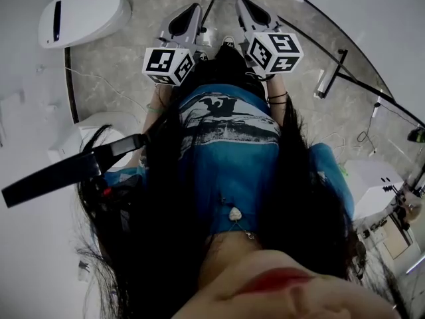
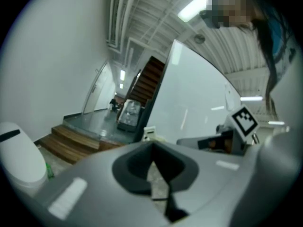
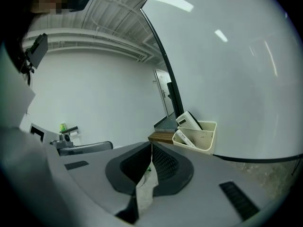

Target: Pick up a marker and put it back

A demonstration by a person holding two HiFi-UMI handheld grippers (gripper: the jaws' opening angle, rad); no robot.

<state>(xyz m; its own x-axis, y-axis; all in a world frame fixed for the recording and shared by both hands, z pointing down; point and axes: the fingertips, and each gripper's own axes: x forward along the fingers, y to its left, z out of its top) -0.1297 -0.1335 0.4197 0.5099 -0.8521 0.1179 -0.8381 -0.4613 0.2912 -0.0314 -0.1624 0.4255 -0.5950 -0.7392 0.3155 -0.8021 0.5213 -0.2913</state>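
Grey marbled floor [image 1: 126,65] fills the ground ahead of and beneath both sets of jaws, with a curved white wall [image 3: 236,70] rising beyond the right-hand pair. The person holds both tools low and side by side in front of their body, pointing away from it. The left gripper [image 2: 152,149] has its jaws brought together at the tips, with nothing held; only floor shows through the slot behind them. The right gripper [image 3: 151,150] is the same: tips meeting, nothing between them.

No marker shows in any view, so I cannot say where it lies. The likeliest spot is the cream bin [image 3: 204,137] hung on the wall, ahead of the right jaws and a little to their right, well apart from them. It holds flat white boxes [image 3: 189,121], and whether a marker sits among them is too small to tell. Far ahead of the left jaws stand a dark staircase [image 2: 150,77] and some wooden steps [image 2: 71,143], which have no part in the task.

The task looks not yet begun. A marker should be light and stiff, with a smooth round plastic barrel – likely to roll on a flat surface and to swivel if pinched near one end. The sound hold would be across the middle of the barrel, jaws square to its length and clear of the cap, which may pull off. Moderate pressure ought to do – it will not crush, but it may slip
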